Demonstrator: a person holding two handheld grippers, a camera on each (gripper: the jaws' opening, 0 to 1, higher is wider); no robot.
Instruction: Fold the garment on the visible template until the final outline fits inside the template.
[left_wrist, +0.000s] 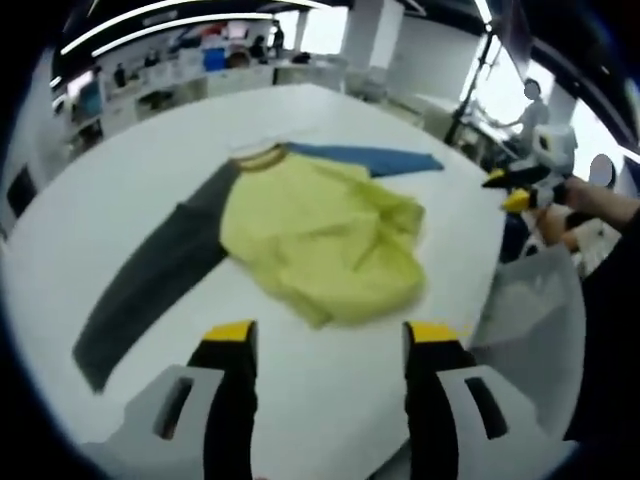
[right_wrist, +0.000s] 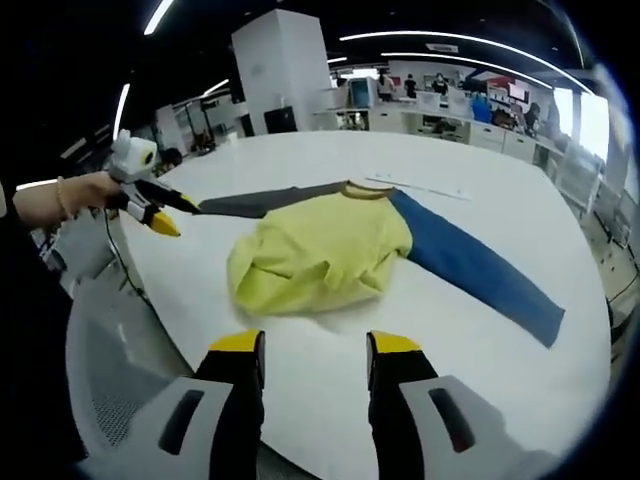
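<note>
A long-sleeved garment lies flat on the white table (left_wrist: 110, 190). Its yellow body (left_wrist: 320, 240) is rumpled, with the lower part bunched up. One dark grey sleeve (left_wrist: 160, 280) stretches out to the left. A blue sleeve (left_wrist: 370, 158) lies at the far side. My left gripper (left_wrist: 330, 335) hovers open just short of the yellow hem, with nothing between its jaws. My right gripper (left_wrist: 515, 190) is off the table's right edge. In the right gripper view the yellow body (right_wrist: 320, 250) lies ahead of my open right gripper (right_wrist: 315, 345). The blue sleeve (right_wrist: 470, 265) runs right, and the grey sleeve (right_wrist: 265, 203) points at my left gripper (right_wrist: 165, 212).
A thin pale strip (right_wrist: 420, 187) lies on the table beyond the collar. A mesh chair back (right_wrist: 110, 380) stands at the table's near edge. Benches with equipment (left_wrist: 190, 70) line the back of the room, and a person (left_wrist: 530, 105) stands far off.
</note>
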